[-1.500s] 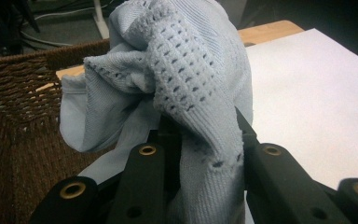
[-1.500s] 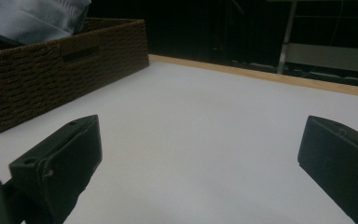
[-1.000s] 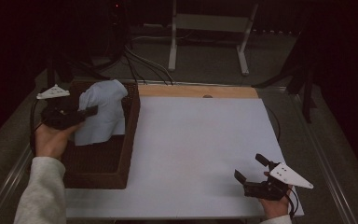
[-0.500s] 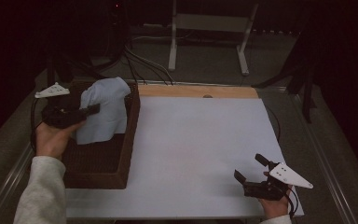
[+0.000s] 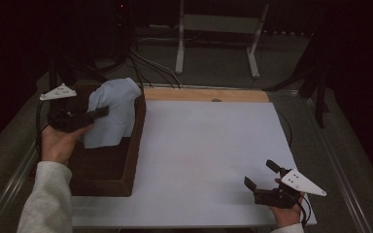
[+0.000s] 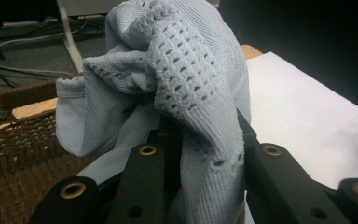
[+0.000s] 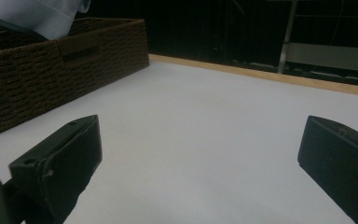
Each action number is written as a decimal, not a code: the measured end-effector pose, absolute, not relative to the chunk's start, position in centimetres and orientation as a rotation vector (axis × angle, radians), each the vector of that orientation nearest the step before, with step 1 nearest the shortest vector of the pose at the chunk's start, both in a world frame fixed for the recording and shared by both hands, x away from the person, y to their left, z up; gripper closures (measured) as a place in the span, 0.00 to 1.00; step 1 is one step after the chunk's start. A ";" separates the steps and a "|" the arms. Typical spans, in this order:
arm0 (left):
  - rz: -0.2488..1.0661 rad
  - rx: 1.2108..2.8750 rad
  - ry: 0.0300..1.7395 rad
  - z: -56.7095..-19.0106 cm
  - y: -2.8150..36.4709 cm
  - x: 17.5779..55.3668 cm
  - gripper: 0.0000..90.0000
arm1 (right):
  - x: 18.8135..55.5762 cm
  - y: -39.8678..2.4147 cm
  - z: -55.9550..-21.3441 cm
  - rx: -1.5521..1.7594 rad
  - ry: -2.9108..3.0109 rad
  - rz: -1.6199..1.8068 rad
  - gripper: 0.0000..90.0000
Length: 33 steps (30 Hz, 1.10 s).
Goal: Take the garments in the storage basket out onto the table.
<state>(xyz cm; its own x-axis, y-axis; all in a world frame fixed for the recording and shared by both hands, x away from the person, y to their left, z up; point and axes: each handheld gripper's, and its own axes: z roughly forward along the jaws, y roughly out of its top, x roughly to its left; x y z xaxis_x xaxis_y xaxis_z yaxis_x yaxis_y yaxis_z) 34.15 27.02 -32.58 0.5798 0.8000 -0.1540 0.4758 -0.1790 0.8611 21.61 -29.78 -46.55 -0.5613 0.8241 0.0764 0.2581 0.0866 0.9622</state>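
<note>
Gripping a pale blue knitted garment (image 5: 110, 114) with the left tongs (image 5: 93, 114), jaws pinched onto a bunched fold of the cloth, as seen close up in the left gripper view where the knit (image 6: 186, 93) drapes over and between the black jaws. Hanging lifted above the brown wicker basket (image 5: 126, 160) at the left edge of the bench (image 5: 209, 145), toward the far left corner, with the lower hem trailing down inside the basket walls. Judged soft, light and floppy: no stiffness to hold a shape, so likely to sag, swing and unfold under its own small weight once carried clear. Open lacework in the knit looks prone to snagging on a jaw edge or on the rough weave of the basket rim, so best lifted straight up before any sideways travel. Not slippery and not fragile, though a thin pinch of one layer could stretch the knit or slide out; a thick gathered fold, as held now, seems the safer hold. For spreading flat, probably best taken at a second point such as a shoulder or hem corner, well apart from the first grip. Waiting at the near right corner of the bench, right tongs (image 5: 262, 180) with jaws spread wide and nothing between them, resting just above the white surface, free for that second hold.
</note>
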 end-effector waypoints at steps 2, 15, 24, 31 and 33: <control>0.411 1.827 1.036 -32.5 26.9 34.2 0.82 | 21.6 -29.8 -46.5 1.062 1.874 1.495 0.00; 0.386 1.828 1.007 -32.5 25.7 34.5 0.82 | 21.6 -29.7 -46.6 1.058 1.877 1.494 0.00; 0.369 1.831 0.989 -32.5 24.6 34.8 0.82 | 21.6 -29.7 -46.6 1.058 1.878 1.494 0.00; 0.349 1.830 0.978 -32.5 23.8 35.1 0.82 | 21.6 -29.7 -46.6 1.058 1.877 1.494 0.00; 0.342 1.834 0.973 -32.5 23.5 35.2 0.82 | 21.6 -29.7 -46.5 1.059 1.876 1.495 0.00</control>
